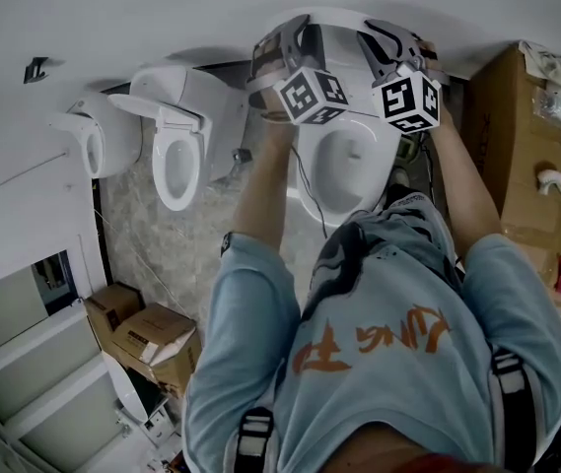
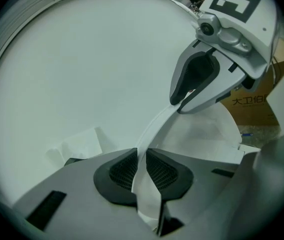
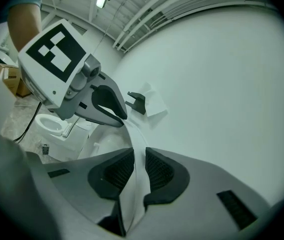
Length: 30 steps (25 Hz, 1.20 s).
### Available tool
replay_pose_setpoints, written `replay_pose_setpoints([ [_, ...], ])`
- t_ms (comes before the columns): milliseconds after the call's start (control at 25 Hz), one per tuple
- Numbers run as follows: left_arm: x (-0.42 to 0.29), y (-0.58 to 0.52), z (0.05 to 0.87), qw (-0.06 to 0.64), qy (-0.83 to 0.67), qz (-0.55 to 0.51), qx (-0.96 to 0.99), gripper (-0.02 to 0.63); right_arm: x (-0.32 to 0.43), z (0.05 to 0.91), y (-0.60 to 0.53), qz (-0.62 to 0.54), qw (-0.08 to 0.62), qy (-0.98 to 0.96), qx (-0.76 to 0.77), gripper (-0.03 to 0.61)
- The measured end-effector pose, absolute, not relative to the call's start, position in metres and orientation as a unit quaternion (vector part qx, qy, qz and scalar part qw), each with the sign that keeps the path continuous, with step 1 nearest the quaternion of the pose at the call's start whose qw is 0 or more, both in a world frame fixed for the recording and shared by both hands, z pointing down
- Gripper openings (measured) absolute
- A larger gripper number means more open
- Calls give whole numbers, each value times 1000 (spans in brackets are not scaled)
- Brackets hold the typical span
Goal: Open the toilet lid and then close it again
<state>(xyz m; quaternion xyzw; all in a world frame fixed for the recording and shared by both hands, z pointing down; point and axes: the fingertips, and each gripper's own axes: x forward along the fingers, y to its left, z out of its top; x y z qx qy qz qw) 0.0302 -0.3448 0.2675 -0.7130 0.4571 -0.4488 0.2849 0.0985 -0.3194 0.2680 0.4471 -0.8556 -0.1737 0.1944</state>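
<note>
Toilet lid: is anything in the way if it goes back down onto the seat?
Nothing visible. The white plastic toilet lid is clamped at its edge by the left gripper and the right gripper, and the white oval seat below looks bare.

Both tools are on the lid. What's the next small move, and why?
Probably ease the lid forward and down toward the bowl, moving both together. It stands raised, the bowl is exposed, and the left tool and right tool each pinch its thin edge.
</note>
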Motion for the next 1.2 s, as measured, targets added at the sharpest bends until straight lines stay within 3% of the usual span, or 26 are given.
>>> replay_pose_setpoints([
  [640,43,-410,275,299,473,-433,-706,61,113,276,-383,-149,177,-854,466,80],
  [760,43,-409,274,276,481,-421,-717,63,112,274,-382,-143,175,-857,463,84],
  [880,42,-397,272,251,485,-417,-727,112,112,275,-373,-140,174,-863,453,90],
  [1200,-2,-345,257,190,540,-366,-734,112,114,264,-347,-98,149,-863,472,114],
])
